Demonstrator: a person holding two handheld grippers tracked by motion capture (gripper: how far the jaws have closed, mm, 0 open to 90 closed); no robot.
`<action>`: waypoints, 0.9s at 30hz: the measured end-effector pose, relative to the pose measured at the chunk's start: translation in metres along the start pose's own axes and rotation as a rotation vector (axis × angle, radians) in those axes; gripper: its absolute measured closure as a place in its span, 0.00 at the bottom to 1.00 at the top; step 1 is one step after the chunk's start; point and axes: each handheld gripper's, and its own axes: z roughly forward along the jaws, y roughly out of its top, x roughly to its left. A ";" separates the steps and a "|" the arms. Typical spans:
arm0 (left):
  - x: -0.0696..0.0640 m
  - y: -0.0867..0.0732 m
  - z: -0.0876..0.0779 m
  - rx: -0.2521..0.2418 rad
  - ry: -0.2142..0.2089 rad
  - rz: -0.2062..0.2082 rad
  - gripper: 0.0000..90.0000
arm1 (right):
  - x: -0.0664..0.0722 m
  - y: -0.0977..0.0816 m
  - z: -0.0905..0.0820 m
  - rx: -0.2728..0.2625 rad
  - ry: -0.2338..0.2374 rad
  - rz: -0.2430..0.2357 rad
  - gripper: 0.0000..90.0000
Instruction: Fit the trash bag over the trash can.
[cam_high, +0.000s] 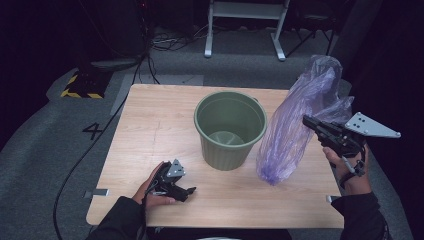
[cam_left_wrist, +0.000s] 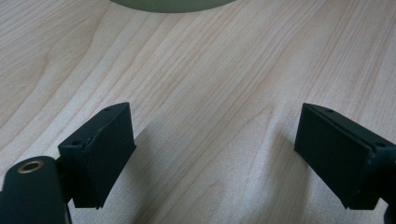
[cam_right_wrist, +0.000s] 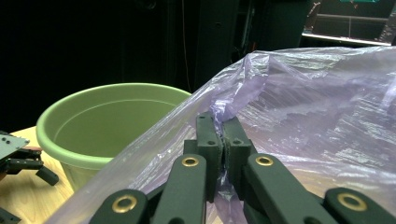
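Gripping translucent purple plastic bag (cam_high: 295, 125), right gripper (cam_high: 306, 120) clamps its film, centre right of frame; bag hangs beside round green plastic bucket (cam_high: 231, 129). Left gripper (cam_high: 189, 191), lower left on wooden table (cam_high: 150, 130), jaws spread, nothing between.

The surface (cam_high: 155, 130) is made of light wood with thin lines running through it. It stands on a grey floor (cam_high: 40, 165). At 12 o'clock from the surface, far back, stands a white metal frame (cam_high: 245, 30) with two feet. At 11 o'clock a bunch of dark wires (cam_high: 170, 40) lies on the floor. At 10 o'clock sits a block with yellow and black stripes (cam_high: 82, 85). At 9 o'clock a black number 4 (cam_high: 93, 131) is marked on the floor. A long black wire (cam_high: 82, 160) runs past it, down to 7 o'clock. A small metal clip (cam_high: 100, 192) sticks out from the surface's edge at 8 o'clock.
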 end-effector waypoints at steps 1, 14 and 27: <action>0.000 0.000 0.000 0.000 -0.001 0.000 0.13 | 0.002 0.003 0.001 0.000 0.008 -0.006 0.98; -0.001 0.000 0.001 0.000 0.002 -0.003 0.13 | 0.005 0.036 0.006 -0.040 0.024 -0.043 0.98; -0.009 0.004 -0.002 0.001 0.028 0.043 0.20 | 0.002 0.047 0.031 -0.052 0.015 -0.024 0.98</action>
